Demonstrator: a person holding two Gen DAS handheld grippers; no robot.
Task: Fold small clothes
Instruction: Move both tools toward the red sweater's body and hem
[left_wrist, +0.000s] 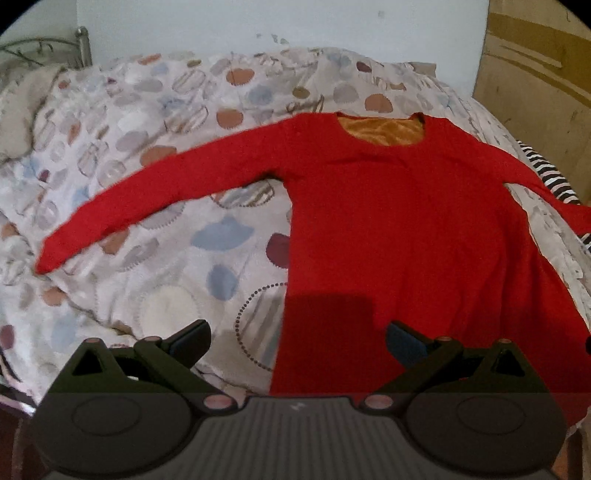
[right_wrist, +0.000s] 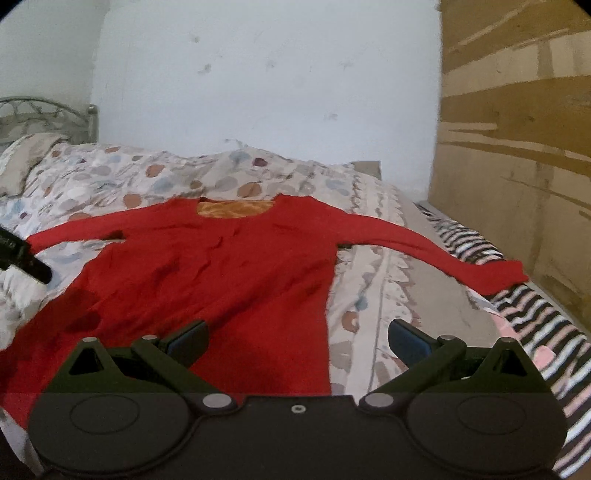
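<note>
A red long-sleeved top lies flat on the bed, front up, both sleeves spread out, with an orange lining showing at the neck. My left gripper is open above the top's lower left hem corner, nothing between its fingers. My right gripper is open above the lower right hem of the same top, also holding nothing. The left sleeve reaches far left; the right sleeve ends on striped cloth. Part of the left gripper shows at the left edge of the right wrist view.
The bed carries a cream cover with blue, brown and maroon spots. A black-and-white striped cloth lies along the bed's right side. A cardboard panel stands at right, a white wall behind, a metal headboard far left.
</note>
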